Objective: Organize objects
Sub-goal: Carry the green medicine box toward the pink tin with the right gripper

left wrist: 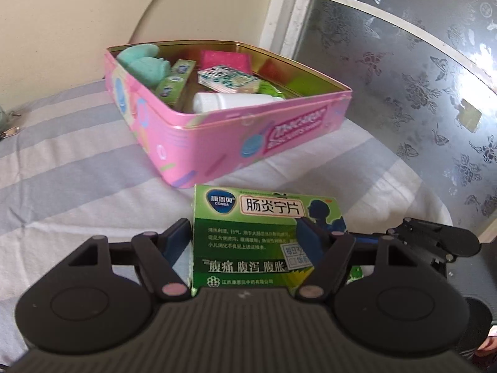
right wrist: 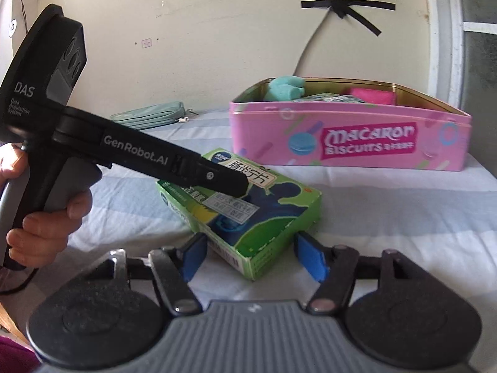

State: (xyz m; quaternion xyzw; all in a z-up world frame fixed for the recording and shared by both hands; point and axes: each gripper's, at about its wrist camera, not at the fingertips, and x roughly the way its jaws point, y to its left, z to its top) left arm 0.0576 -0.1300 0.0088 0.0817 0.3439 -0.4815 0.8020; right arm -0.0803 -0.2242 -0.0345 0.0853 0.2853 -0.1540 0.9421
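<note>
Green medicine box [left wrist: 248, 236]: on striped cloth [left wrist: 77, 171], clamped between left gripper [left wrist: 245, 239] fingers. Pink tin [left wrist: 236, 130]: at 12 o'clock, filled. Right gripper [right wrist: 250, 256]: fingers apart, flanking box corner.

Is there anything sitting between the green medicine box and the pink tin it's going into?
Nothing visible. Only bare striped cloth lies between the green medicine box, held in the left gripper, and the open pink tin. The tin already holds several items.
</note>
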